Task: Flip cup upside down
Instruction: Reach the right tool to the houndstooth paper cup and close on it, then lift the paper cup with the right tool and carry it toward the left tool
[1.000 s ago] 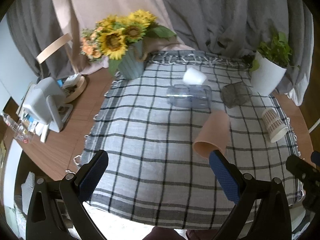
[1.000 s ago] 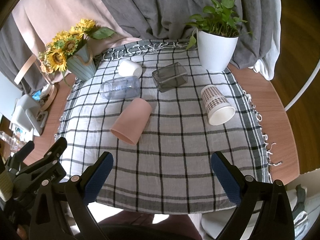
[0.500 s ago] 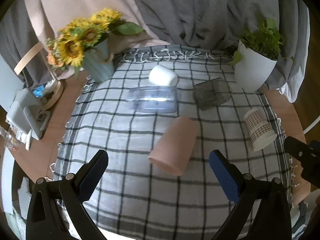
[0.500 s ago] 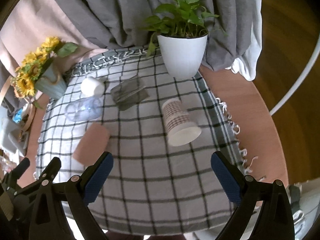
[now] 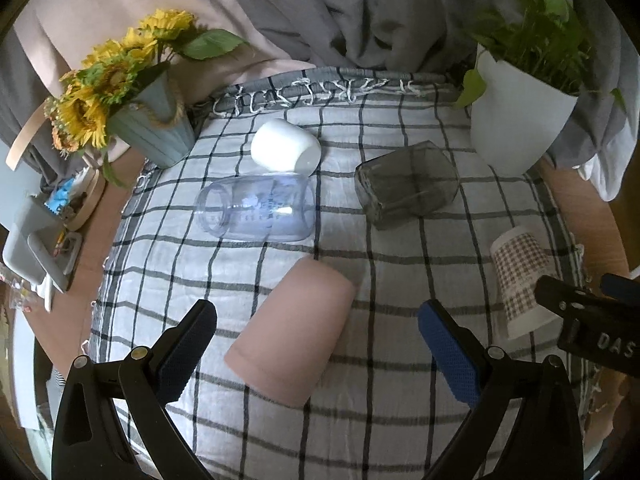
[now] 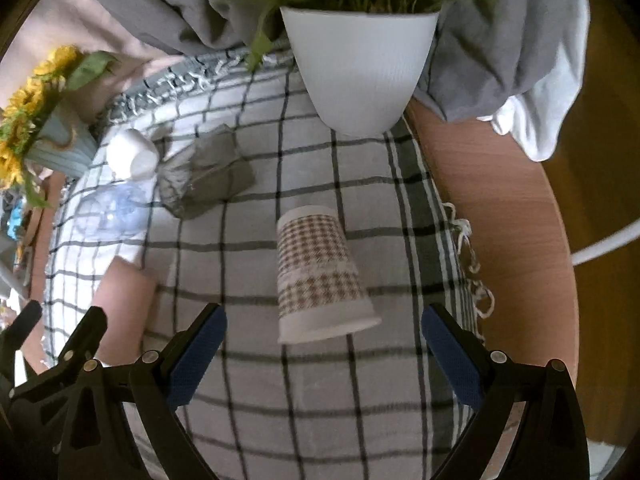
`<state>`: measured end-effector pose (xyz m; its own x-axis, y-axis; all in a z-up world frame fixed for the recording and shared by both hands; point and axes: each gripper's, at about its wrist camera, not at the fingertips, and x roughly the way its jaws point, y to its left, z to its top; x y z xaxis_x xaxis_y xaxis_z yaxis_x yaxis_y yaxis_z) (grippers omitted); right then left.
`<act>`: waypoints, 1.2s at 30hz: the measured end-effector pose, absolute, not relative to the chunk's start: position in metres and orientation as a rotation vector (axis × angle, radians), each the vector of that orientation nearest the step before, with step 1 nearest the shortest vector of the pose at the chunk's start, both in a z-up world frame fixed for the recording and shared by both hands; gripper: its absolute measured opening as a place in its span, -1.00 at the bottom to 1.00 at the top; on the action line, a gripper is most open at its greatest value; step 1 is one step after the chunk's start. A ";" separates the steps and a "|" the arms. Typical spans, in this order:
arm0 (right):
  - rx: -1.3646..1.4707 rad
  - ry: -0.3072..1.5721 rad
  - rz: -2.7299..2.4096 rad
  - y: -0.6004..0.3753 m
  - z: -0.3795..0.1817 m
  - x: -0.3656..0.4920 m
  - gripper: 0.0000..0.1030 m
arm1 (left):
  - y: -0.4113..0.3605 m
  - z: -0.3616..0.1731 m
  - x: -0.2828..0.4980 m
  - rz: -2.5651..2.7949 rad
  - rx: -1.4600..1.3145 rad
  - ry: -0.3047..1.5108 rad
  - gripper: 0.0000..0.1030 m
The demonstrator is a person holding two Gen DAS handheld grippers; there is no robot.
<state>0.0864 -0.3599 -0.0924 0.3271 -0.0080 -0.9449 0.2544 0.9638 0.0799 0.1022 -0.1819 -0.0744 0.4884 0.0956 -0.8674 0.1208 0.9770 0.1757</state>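
Having closed in since a moment ago, the right gripper (image 6: 322, 356) now frames the checked paper cup (image 6: 318, 276) lying between its wide-open, empty fingers; the left gripper (image 5: 318, 354), equally spread, frames the pink cup (image 5: 292, 332).

A checked paper cup (image 6: 318, 276) is seen lying on its side on the cloth (image 6: 320, 400), between the wide-spread right gripper (image 6: 324, 350) fingers.

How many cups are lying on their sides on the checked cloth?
5: white cup at the back, clear cup before it, grey square cup near the planter, pink cup in front, checked paper cup at the right. None seems hidden.
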 end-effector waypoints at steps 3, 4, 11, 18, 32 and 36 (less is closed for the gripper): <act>0.233 1.271 -0.158 -0.366 -0.107 0.103 0.90 | -0.186 -0.081 0.110 -0.006 0.229 1.071 1.00; 0.228 1.271 -0.155 -0.367 -0.111 0.108 0.90 | -0.188 -0.084 0.113 -0.001 0.236 1.074 1.00; 0.242 1.352 -0.124 -0.371 -0.144 0.133 0.76 | -0.191 -0.096 0.126 0.019 0.239 1.100 1.00; 0.270 1.391 -0.111 -0.370 -0.163 0.137 0.34 | -0.189 -0.099 0.127 0.019 0.237 1.109 1.00; 0.298 1.308 -0.163 -0.351 -0.127 0.100 0.28 | -0.152 -0.082 0.112 -0.027 0.211 1.103 1.00; 0.312 1.273 -0.165 -0.332 -0.109 0.085 0.28 | -0.129 -0.077 0.106 -0.036 0.203 1.106 1.00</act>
<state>0.0846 -0.3317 -0.1094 0.2887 0.0502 -0.9561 0.2920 0.9464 0.1379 0.1058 -0.1290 -0.0772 0.4494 0.0720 -0.8904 0.1295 0.9810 0.1447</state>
